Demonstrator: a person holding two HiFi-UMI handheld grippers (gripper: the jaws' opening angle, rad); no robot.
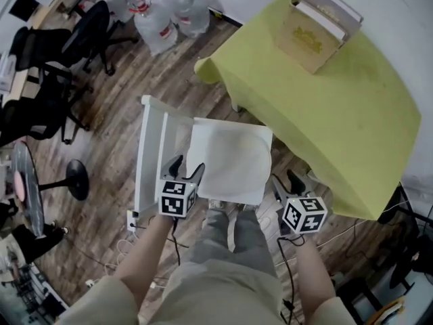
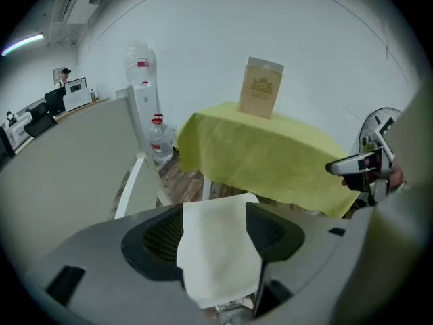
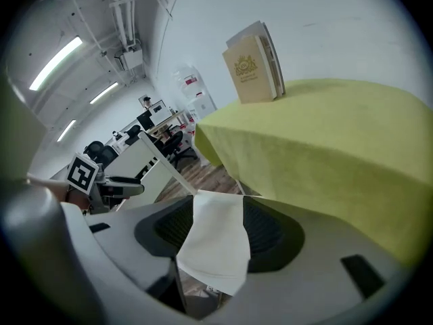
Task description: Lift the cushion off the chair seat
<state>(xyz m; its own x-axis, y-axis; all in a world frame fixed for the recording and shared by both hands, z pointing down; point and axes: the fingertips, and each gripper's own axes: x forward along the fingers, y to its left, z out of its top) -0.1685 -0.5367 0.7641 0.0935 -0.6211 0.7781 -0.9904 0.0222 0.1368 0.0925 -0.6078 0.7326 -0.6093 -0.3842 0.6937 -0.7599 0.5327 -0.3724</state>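
Starting at the far left, black office chairs [image 1: 61,53] and a cluster of water bottles [image 1: 162,19] sit well apart from the action. Moving in, the white chair [image 1: 150,154] stands with its backrest to the left and its seat tucked just beside the table. Now the left gripper [image 1: 186,168]: jaws spread wide, nothing pinched, poised at the near-left edge of the cushion [image 1: 230,158]. Its own camera frames the pale fabric right in the gap, so it looks lined up for a bite. The cushion itself lies flat on the seat, not yet lifted, covering most of it. Across to the right gripper [image 1: 287,183], and it mirrors its partner: jaws apart, empty, set by the near-right corner, again with the cushion showing between them in its own view. One claw to each side makes sense, since a soft square pad would likely sag if picked up by one edge. Further right, the table [image 1: 352,127] under its yellow-green cloth hangs close to the seat's far side, with a cardboard box [image 1: 314,36] standing on top. A lift probably wants to go up and toward the person to stay clear of that drape.
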